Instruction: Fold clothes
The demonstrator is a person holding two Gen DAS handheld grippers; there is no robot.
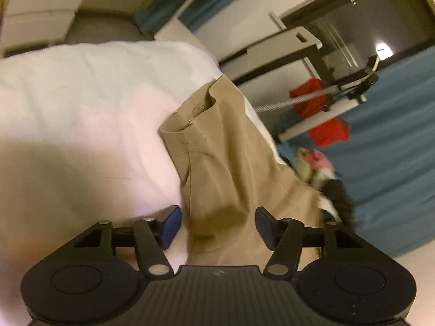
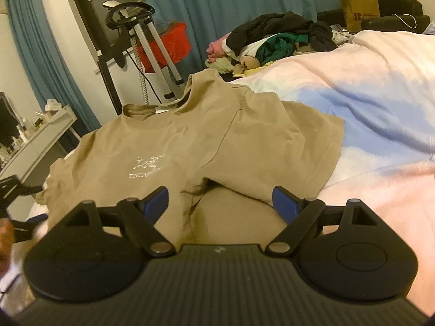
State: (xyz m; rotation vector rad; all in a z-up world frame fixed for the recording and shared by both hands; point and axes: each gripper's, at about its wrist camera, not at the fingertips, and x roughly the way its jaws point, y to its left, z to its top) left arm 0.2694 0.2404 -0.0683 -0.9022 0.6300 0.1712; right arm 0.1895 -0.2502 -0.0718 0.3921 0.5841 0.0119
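Note:
A tan T-shirt point(image 2: 190, 141) with a white chest logo lies front up on the white bed cover point(image 2: 367, 87), its sleeve spread to the right. My right gripper point(image 2: 220, 203) is open, its jaws wide apart just above the shirt's lower part. In the left wrist view the same tan T-shirt point(image 1: 223, 163) lies bunched, a sleeve opening facing up. My left gripper point(image 1: 217, 225) is open, its blue pads either side of a fold of the shirt, not closed on it. The left gripper's edge shows at the far left of the right wrist view point(image 2: 11, 190).
A pile of mixed clothes point(image 2: 274, 40) lies at the bed's far side. A garment steamer stand point(image 2: 146, 43) with a red cloth point(image 2: 168, 46) stands by the blue curtain point(image 2: 231, 5). A white shelf unit point(image 2: 40, 135) is on the left.

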